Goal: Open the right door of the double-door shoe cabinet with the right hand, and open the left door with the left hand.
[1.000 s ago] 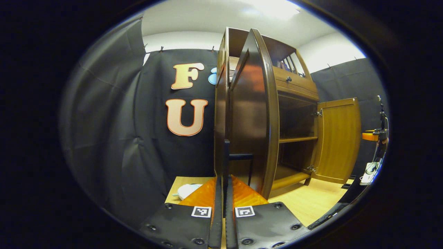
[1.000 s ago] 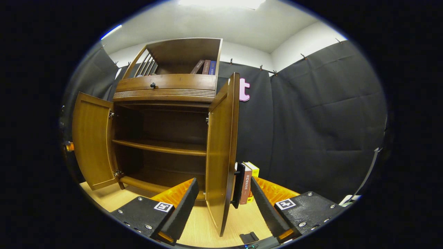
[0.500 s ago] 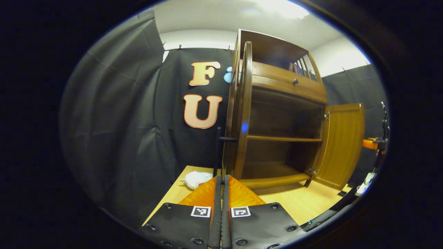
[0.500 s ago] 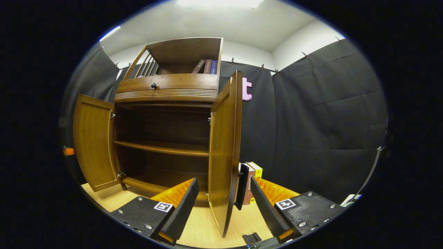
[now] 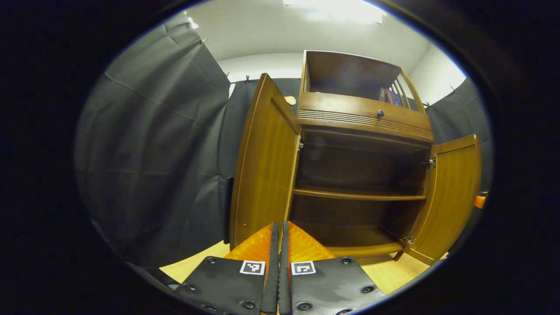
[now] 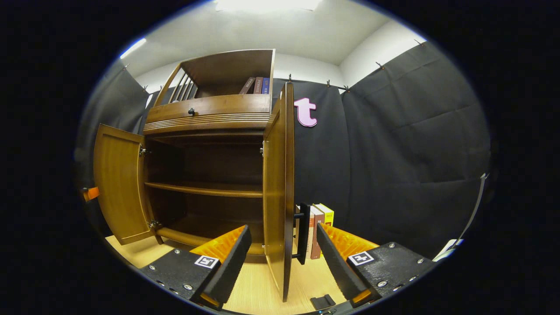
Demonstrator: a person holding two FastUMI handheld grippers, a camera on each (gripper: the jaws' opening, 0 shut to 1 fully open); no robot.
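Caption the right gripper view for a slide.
Open tongs straddle the right door of the cabinet, both doors swung open.

A brown wooden double-door shoe cabinet [image 5: 363, 131] is seen with both doors swung open. The left gripper [image 5: 278, 245] is held pressed together, empty, below the left door [image 5: 262, 166].

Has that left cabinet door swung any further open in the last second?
Yes. The left door has swung outward, away from the cabinet's middle shelf.
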